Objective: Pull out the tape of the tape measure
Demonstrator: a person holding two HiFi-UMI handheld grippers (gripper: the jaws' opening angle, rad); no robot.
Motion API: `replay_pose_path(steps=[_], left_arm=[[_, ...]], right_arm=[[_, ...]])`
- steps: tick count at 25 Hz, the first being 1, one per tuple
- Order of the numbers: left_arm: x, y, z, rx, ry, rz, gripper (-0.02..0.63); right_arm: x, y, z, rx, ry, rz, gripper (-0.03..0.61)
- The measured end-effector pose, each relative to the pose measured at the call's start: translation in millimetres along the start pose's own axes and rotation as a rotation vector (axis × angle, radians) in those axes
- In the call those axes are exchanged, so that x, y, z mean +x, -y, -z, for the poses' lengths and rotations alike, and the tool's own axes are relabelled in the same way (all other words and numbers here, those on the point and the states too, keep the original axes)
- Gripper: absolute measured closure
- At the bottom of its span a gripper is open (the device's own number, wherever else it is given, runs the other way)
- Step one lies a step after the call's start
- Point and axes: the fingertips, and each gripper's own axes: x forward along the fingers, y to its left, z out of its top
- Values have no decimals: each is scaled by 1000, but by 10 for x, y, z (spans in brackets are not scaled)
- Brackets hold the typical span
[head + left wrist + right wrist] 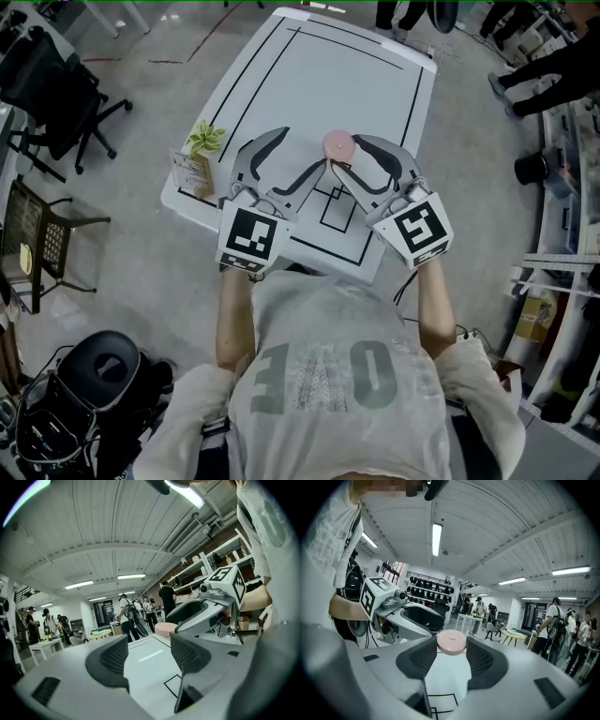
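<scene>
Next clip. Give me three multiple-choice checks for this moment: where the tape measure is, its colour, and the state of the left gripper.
1. Where is the tape measure?
A. On the floor
B. On the table, just past the tips of the right gripper
C. On the black chair

2. What colour is the tape measure?
A. Yellow
B. Blue
C. Pink

3. How does the left gripper stand?
A. Open, nothing between its jaws
B. Shut on the tape measure
C. Shut on a plant

Answers: 1 B, the head view shows it on the table by the right jaw tips. 2 C, it looks pink in every view. 3 A, its own view shows only bare table between the jaws.
</scene>
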Motion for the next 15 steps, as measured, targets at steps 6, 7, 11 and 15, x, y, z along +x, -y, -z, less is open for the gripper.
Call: replay_pose_path(steps=[6,7,11,15], left_arm=[[22,-100,-80,-197,51,26,310],[43,-98,-65,-241,49,35,310],[79,-68,-18,-383,41,67,310],[95,13,-94,-465,65,106,310]], right_arm=[[5,52,11,-25,-4,-1,368],[12,47,11,-23,-1,-3,368],[6,46,0,-22,2,-3,368],[-56,71,-32,-17,9,-1,368]])
